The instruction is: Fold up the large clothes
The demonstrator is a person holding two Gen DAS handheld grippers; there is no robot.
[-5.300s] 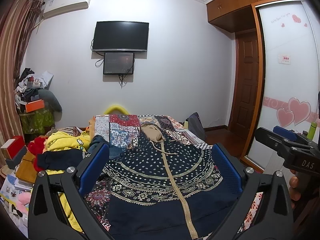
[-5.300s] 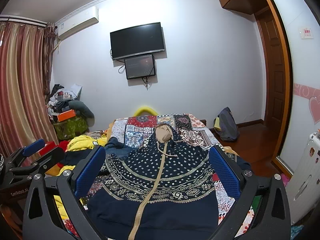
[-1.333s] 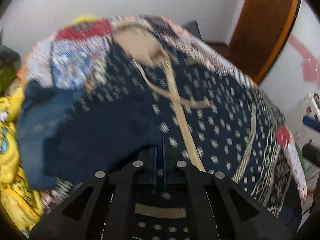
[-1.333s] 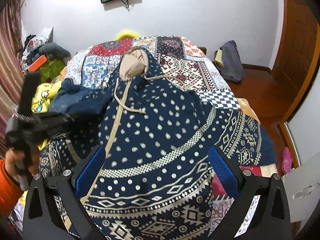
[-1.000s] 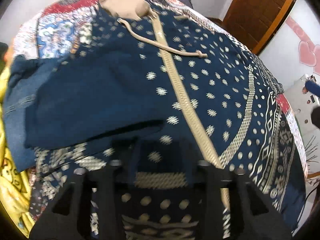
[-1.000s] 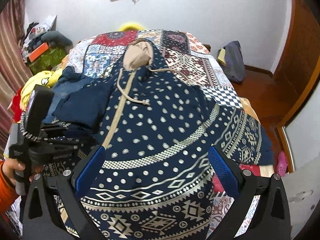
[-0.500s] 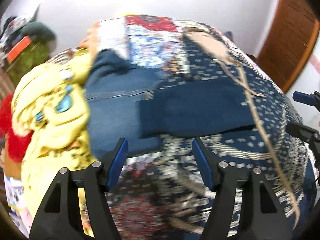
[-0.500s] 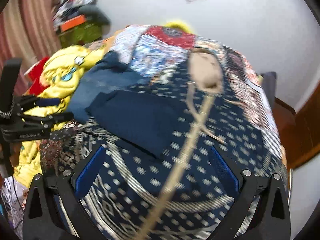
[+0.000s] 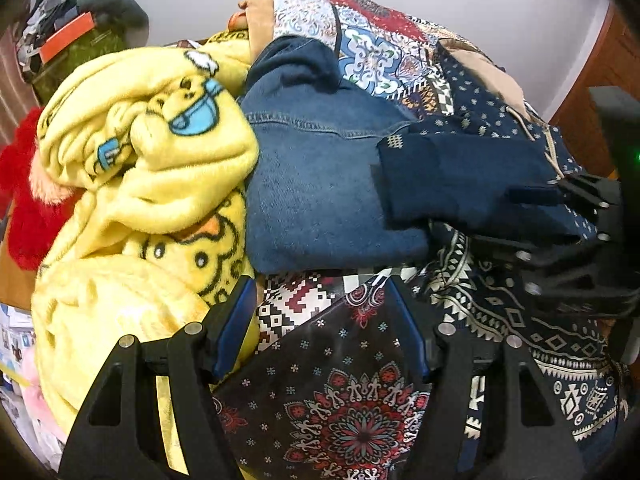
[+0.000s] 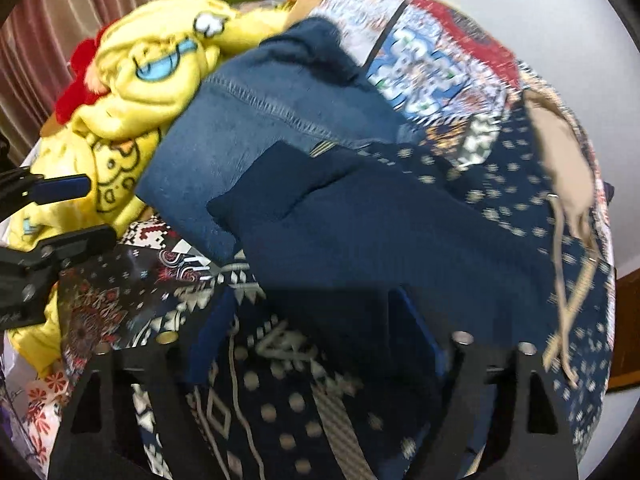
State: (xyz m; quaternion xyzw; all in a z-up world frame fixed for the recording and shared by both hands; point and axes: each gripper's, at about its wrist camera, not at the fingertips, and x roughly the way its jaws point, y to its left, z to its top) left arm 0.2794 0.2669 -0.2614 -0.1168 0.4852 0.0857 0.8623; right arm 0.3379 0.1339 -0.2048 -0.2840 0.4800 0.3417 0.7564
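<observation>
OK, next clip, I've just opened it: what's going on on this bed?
A person with a gripper in each hand is folding a navy patterned hoodie spread on a patchwork bedspread. One sleeve lies folded across the hoodie's front. The right gripper is open, low over the hoodie just below that sleeve. The left gripper is also open, over the patterned fabric at the bed's left edge. A denim garment and a yellow cartoon blanket are piled alongside.

Showing soft matt knit on the navy patterned hoodie (image 10: 400,240), coarse stitched denim on the blue jacket (image 9: 320,184), fluffy plush on the yellow blanket (image 9: 152,152), smooth printed cloth on the patchwork bedspread (image 9: 344,392), matt black plastic on the left gripper (image 9: 320,320).
</observation>
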